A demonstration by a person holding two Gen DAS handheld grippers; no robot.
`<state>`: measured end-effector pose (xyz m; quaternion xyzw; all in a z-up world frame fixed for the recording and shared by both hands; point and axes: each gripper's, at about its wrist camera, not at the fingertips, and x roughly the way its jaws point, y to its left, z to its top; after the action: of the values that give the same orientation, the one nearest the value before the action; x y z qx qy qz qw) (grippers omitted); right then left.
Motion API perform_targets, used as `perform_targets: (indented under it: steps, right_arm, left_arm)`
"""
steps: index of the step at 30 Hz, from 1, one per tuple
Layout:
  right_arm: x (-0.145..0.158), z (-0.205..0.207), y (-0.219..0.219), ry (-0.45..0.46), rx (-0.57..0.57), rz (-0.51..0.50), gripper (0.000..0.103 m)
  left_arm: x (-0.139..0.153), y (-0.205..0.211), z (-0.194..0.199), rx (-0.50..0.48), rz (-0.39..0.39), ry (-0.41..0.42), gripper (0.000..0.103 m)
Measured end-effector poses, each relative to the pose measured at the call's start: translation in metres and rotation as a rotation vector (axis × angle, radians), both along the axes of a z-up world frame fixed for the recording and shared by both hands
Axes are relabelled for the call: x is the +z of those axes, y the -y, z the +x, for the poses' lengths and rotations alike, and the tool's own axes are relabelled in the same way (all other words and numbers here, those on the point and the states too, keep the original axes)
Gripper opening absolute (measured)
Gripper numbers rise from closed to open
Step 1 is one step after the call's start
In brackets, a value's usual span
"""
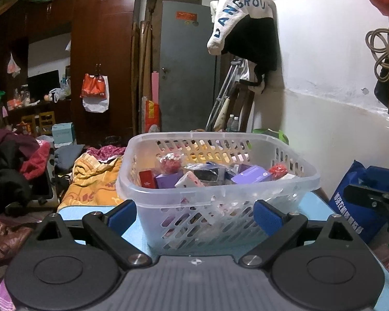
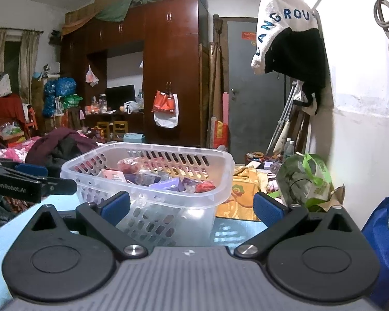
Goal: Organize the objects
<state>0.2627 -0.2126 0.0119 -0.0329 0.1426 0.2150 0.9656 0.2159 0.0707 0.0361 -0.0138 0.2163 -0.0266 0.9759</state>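
1. Where the light blue table carries it, a clear slotted plastic basket stands upright, seen head-on by the left wrist camera and off to the left by the right one
2. Inside the basket lie purple boxes, a red box, a white and pink packet, dark wrapped items, and two red crinkly-wrapped pieces: one toward the back left, one at the right
3. The left gripper has its jaws wide apart and empty; the basket's near wall sits between the blue pads and just ahead of them, and I cannot tell whether they touch it
4. The right gripper also has its jaws spread and empty; the basket's right corner shows between them, most of the basket lying left of the left pad
5. A blue bag stands right of the table, and a green-handled bag lies beyond it
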Motion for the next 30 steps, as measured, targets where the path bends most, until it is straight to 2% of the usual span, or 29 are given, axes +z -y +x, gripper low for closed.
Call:
perform_targets:
  steps: [10, 30]
  right_arm:
    - [-0.0013, 0.0002, -0.0010, -0.006, -0.002, 0.003, 0.103]
    - [-0.0052, -0.0024, 0.0036, -0.014, 0.007, 0.017, 0.103]
  left_arm:
    - [-0.0018, -0.0059, -0.0026, -0.006, -0.024, -0.007, 0.098]
    - [-0.0025, 0.0009, -0.0066, -0.017, -0.019, -0.016, 0.098]
